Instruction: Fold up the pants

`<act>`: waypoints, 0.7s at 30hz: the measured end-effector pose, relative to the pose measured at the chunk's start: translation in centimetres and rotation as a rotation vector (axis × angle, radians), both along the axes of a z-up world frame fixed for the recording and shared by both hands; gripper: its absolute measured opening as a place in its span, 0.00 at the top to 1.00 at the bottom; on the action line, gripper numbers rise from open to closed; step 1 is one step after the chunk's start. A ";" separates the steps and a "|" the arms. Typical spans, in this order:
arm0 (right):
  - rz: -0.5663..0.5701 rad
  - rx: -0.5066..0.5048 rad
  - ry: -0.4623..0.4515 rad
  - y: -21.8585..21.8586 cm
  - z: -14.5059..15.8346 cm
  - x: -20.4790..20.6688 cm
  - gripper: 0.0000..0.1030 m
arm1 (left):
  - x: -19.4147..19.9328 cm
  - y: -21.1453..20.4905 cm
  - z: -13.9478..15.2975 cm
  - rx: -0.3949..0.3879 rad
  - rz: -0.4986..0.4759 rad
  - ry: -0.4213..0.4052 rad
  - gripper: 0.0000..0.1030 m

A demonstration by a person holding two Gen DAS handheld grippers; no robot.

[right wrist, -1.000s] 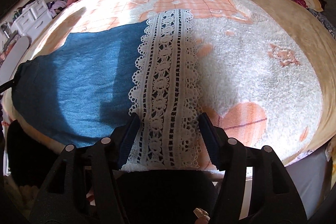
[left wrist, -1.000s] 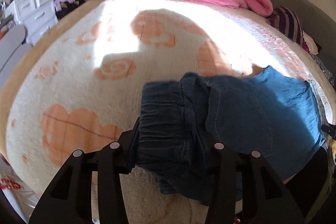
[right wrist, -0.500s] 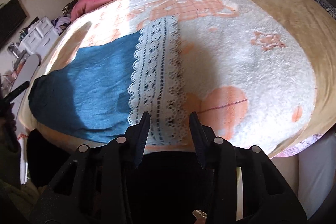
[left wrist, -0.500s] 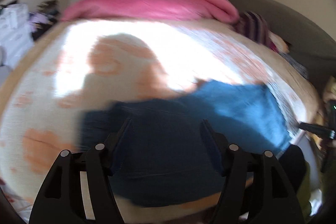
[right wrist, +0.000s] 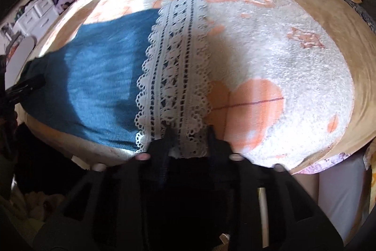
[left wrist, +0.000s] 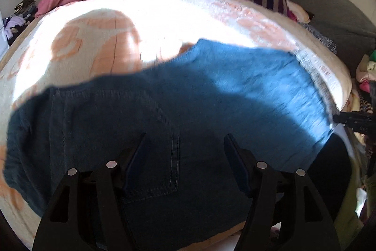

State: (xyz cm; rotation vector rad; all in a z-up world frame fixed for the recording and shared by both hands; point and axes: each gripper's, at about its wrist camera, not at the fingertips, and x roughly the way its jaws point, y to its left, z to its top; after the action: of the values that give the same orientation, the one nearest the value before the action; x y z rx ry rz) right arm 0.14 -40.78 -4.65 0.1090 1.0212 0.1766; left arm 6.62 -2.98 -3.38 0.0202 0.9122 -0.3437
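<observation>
The blue denim pants with white lace hem (left wrist: 211, 109) lie flat across the centre of the fluffy white-and-peach blanket (left wrist: 98, 22). The left gripper (left wrist: 184, 140) hovers spread above the waist, lower centre, having just opened. The right gripper (right wrist: 188, 131), lower centre, has just widened with the lace hem (right wrist: 174, 77) between its fingers; whether it pinches, I cannot tell.

pants (left wrist: 164, 109) flat on bed blanket (left wrist: 164, 15)

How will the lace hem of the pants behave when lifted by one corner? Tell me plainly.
The lace hem will probably drape limply; it lies flat on the blanket. Its open holes suggest it may snag on the right tool. It looks light, yet the attached denim will likely drag.
</observation>
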 end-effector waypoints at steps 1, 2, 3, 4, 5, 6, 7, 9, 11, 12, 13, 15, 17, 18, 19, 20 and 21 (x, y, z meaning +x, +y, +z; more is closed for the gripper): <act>-0.009 0.013 -0.021 -0.4 0.5 0.2 0.62 | 0.2 0.0 0.7 -0.005 -0.004 -0.015 0.34; -0.017 0.029 -0.044 -0.8 1.2 0.4 0.62 | 0.5 0.1 1.4 -0.008 -0.007 -0.025 0.29; -0.030 0.051 -0.072 -1.3 1.9 1.0 0.60 | 1.1 0.0 2.3 -0.015 -0.009 -0.038 0.25; -0.042 0.077 -0.090 -1.9 2.5 1.9 0.59 | 1.9 -0.1 2.9 -0.024 -0.012 -0.049 0.24; -0.046 0.096 -0.100 -2.2 2.9 2.8 0.59 | 2.4 -0.3 3.5 -0.030 -0.014 -0.053 0.24; -0.043 0.131 -0.112 -2.6 3.4 4.5 0.59 | 3.6 -0.7 4.1 -0.043 -0.021 -0.056 0.24; -0.046 0.151 -0.114 -2.8 3.6 6.0 0.59 | 4.8 -1.1 4.4 -0.057 -0.026 -0.052 0.24; -0.043 0.192 -0.109 -3.2 3.9 8.7 0.59 | 7.1 -1.9 4.8 -0.076 -0.035 -0.035 0.24; -0.029 0.230 -0.089 -3.3 3.8 11.5 0.58 | 9.0 -2.6 4.4 -0.100 -0.046 -0.008 0.24; -0.012 0.241 -0.076 -3.2 3.6 12.8 0.58 | 10.4 -3.0 4.0 -0.112 -0.045 0.015 0.24; -0.006 0.244 -0.060 -3.0 3.4 14.1 0.58 | 11.1 -3.3 3.7 -0.118 -0.050 0.031 0.24; 0.018 0.246 -0.026 -2.5 2.6 16.3 0.56 | 12.8 -4.0 2.6 -0.117 -0.049 0.059 0.24; 0.047 0.247 0.012 -2.0 1.4 17.8 0.56 | 13.8 -4.4 1.2 -0.109 -0.065 0.087 0.24; 0.052 0.248 0.038 -1.9 0.4 18.4 0.55 | 14.3 -4.6 0.3 -0.104 -0.065 0.110 0.24; 0.052 0.258 0.050 -2.0 -0.1 18.6 0.55 | 14.8 -4.7 -0.4 -0.115 -0.071 0.134 0.24; 0.053 0.271 0.045 -2.0 -0.3 18.5 0.53 | 15.0 -4.7 -1.0 -0.139 -0.078 0.155 0.24; 0.069 0.268 0.029 -1.9 -0.3 18.4 0.53 | 15.3 -4.8 -1.7 -0.162 -0.081 0.176 0.24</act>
State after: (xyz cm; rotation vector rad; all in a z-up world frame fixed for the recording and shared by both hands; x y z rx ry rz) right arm 18.49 -42.70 -4.90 0.3209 1.0273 0.3757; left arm 21.91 -7.76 -5.06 -0.1243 1.0571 -0.5001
